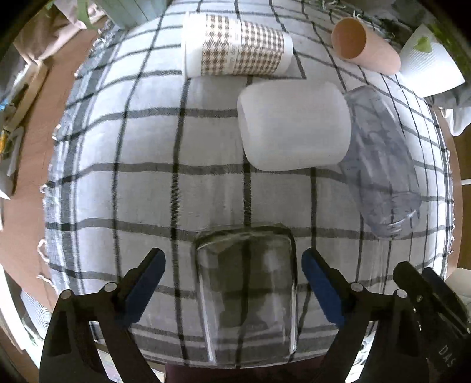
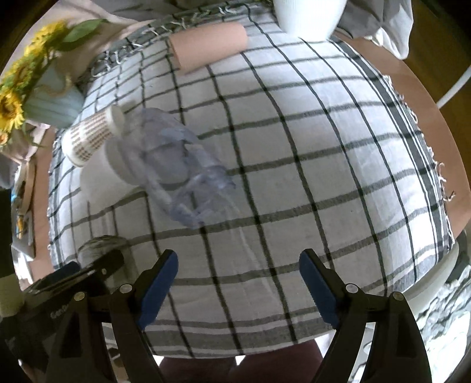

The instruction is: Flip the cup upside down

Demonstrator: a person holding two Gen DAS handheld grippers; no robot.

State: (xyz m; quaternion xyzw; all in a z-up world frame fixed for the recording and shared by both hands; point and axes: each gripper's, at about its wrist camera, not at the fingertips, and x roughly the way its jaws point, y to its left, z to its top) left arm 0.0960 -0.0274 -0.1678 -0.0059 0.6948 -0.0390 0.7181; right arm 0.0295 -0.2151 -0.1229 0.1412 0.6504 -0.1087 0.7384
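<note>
A clear square glass cup (image 1: 247, 291) stands upside down on the checked cloth (image 1: 147, 165), right between the fingers of my left gripper (image 1: 234, 268). The left gripper is open and its blue pads do not touch the glass. The same glass shows at the lower left of the right wrist view (image 2: 103, 247), partly hidden behind the left gripper. My right gripper (image 2: 238, 266) is open and empty above bare cloth (image 2: 294, 176). It shows at the lower right of the left wrist view (image 1: 424, 282).
A white frosted cup (image 1: 294, 126), a bluish clear cup (image 1: 382, 165), a houndstooth paper cup (image 1: 235, 44) and a pink cup (image 1: 365, 44) lie on their sides on the cloth. A sunflower vase (image 2: 44, 88) and a white vase (image 2: 306, 14) stand at the far edge.
</note>
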